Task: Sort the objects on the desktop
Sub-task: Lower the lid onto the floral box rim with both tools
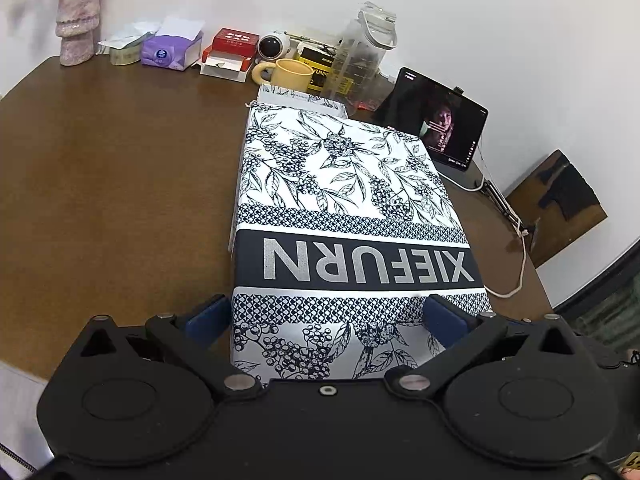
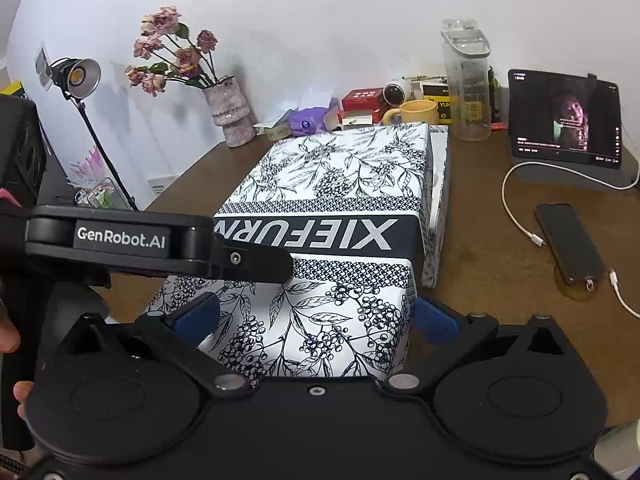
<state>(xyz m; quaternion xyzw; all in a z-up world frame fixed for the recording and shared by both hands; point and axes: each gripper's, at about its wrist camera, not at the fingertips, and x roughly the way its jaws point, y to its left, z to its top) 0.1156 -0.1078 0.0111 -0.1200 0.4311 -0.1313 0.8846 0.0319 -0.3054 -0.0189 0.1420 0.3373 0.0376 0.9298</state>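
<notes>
A white box lid with a dark blue floral print and the word XIEFURN point(image 1: 344, 208) lies on the brown desk, over the matching box base point(image 1: 300, 98) behind it. My left gripper point(image 1: 326, 318) is spread wide, its blue pads against both sides of the lid's near end. In the right wrist view the same lid point(image 2: 332, 200) fills the middle, the base point(image 2: 438, 200) showing at its right side. My right gripper point(image 2: 316, 316) also straddles the lid's near end, pads at both sides. The left gripper's black body point(image 2: 160, 240) crosses the lid from the left.
Along the back wall stand a pink vase of flowers point(image 2: 230, 112), a purple tissue box point(image 1: 170, 50), a red box point(image 1: 232, 46), a yellow mug point(image 1: 290, 74) and a clear water jug point(image 1: 362, 50). A tablet point(image 2: 566, 120), a phone point(image 2: 570, 244) and a white cable point(image 2: 516, 208) lie right.
</notes>
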